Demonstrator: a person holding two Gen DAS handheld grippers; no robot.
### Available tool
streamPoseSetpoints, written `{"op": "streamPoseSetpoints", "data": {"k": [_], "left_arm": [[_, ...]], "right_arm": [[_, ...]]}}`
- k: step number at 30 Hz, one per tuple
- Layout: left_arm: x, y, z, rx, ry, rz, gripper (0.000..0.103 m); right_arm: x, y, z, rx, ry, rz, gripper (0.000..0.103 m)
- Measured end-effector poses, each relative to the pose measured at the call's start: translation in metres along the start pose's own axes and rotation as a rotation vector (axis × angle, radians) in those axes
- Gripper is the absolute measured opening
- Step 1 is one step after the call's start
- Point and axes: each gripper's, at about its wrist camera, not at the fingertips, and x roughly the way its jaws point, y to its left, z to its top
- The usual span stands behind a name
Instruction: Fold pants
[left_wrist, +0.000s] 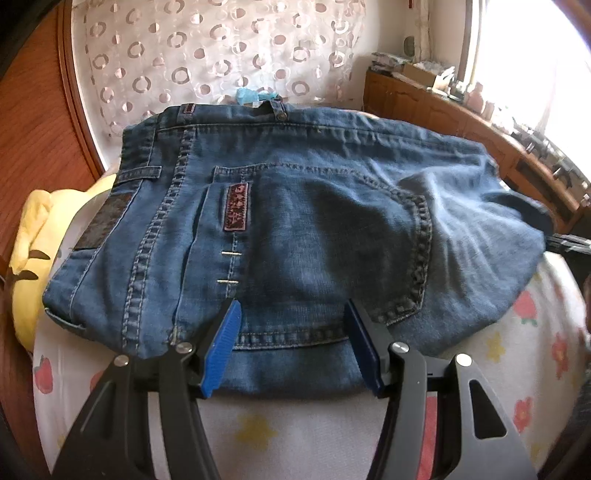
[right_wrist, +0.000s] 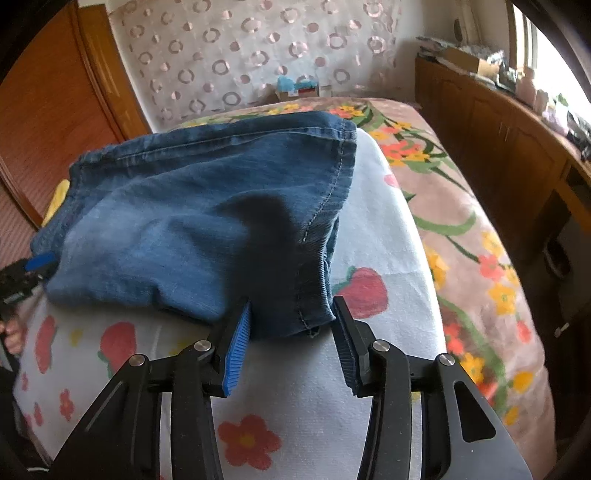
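Blue jeans (left_wrist: 295, 221) lie folded into a compact stack on a white sheet with a strawberry and flower print (left_wrist: 295, 435), back pocket and waistband facing up. My left gripper (left_wrist: 291, 306) is open, its blue pads straddling the near folded edge under the pocket. In the right wrist view the jeans (right_wrist: 192, 221) show their leg end, with a hem along the right. My right gripper (right_wrist: 291, 306) is open, its jaws on either side of the near corner of the fold. The left gripper's blue pad (right_wrist: 40, 260) shows at the far left.
A yellow plush toy (left_wrist: 29, 243) lies at the left of the jeans. A floral bedspread (right_wrist: 480, 240) covers the bed to the right. A wooden cabinet (right_wrist: 498, 140) with clutter on top runs along the right wall. A curtained headboard (left_wrist: 207, 62) stands behind.
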Motion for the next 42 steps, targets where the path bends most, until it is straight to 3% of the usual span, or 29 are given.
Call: {"op": "streamPoseSetpoints", "data": {"k": [2,9,16,26,31,34,35,38,42], "left_arm": [[-0.013,0.011,0.001,-0.017,-0.035,-0.011,0.057],[-0.048,0.072,0.008,-0.105,-0.112,0.097,0.057],[-0.035,0.135,0.004,-0.242,-0.067,0.198,0.057],[-0.005,0.157,-0.005,-0.294,0.008,0.197,0.057],[0.0,0.161,-0.004,-0.308,0.012,0.174,0.057],[-0.002,0.161,-0.004,-0.303,-0.005,0.147,0.044],[-0.003,0.161,-0.004,-0.303,-0.015,0.14,0.032],[-0.006,0.157,-0.003,-0.287,-0.028,0.126,0.019],[-0.019,0.149,0.003,-0.254,-0.074,0.146,0.013]], "right_arm": [[0.0,0.003,-0.002,-0.019,-0.009,-0.013,0.039],[0.001,0.006,-0.005,-0.046,-0.034,-0.018,0.031],[0.001,0.007,-0.005,-0.044,-0.033,-0.015,0.03],[0.001,0.007,-0.005,-0.044,-0.034,-0.015,0.03],[0.003,0.008,-0.003,-0.05,-0.031,0.01,0.017],[-0.001,0.007,0.001,-0.041,-0.047,0.033,0.014],[-0.005,0.007,0.003,-0.039,-0.058,0.039,0.006],[-0.018,0.01,0.013,-0.054,-0.101,0.044,0.004],[-0.03,0.015,0.025,-0.089,-0.133,0.039,0.004]]}}
